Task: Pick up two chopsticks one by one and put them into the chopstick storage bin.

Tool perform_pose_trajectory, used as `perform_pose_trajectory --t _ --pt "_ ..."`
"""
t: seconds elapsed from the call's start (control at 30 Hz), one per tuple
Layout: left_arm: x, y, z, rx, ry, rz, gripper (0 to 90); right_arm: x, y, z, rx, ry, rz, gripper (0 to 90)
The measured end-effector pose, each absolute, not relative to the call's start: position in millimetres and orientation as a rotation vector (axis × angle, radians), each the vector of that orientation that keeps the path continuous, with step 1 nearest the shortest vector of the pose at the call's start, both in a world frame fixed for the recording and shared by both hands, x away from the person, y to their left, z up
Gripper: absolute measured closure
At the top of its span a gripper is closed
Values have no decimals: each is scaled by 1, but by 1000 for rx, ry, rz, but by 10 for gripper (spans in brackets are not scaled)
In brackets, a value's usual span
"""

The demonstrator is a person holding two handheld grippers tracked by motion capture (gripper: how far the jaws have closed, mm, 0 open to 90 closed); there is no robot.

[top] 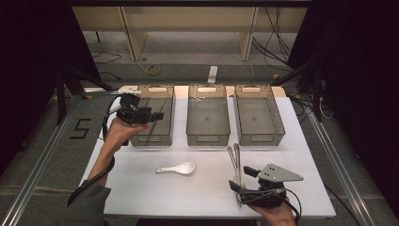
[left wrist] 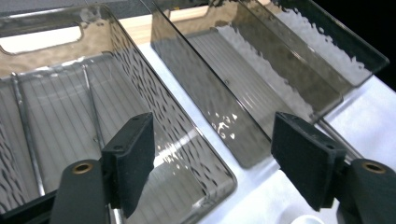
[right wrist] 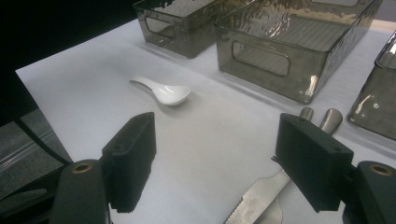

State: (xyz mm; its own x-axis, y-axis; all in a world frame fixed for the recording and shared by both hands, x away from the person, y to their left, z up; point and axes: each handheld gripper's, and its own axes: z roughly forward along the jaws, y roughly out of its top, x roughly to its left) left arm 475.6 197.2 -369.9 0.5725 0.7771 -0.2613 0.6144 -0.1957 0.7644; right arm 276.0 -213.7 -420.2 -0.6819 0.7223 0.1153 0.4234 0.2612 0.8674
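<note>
Chopsticks [left wrist: 25,126] lie inside the left smoked-plastic bin [top: 153,134], beneath the left gripper [top: 157,115], whose jaws stand apart with nothing between them. Left of that bin, a black "5" [top: 81,128] marks the grey floor. Right of it on the white table [top: 141,188] sit a white spoon [top: 176,168], then the right gripper [top: 244,179], jaws apart over a knife [right wrist: 257,200].

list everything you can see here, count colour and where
bins: three, smoky clear plastic, side by side along the far part of the table; thin metal rods lie in the left one
spoon: one, white, on the sheet near the middle
knife and other cutlery: silver, lying together on the sheet at the right gripper
table sheet: one, white
left gripper: black, jaws open, above the left bin, nothing between them
right gripper: black with grey plate, jaws open, over the cutlery at the near edge
</note>
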Motion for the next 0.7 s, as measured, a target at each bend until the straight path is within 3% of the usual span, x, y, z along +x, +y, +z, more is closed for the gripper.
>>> perform_pose_trajectory --t 0.7 --pt "444 176 -389 2063 1018 190 210 276 -213 -422 1055 2241 1376 298"
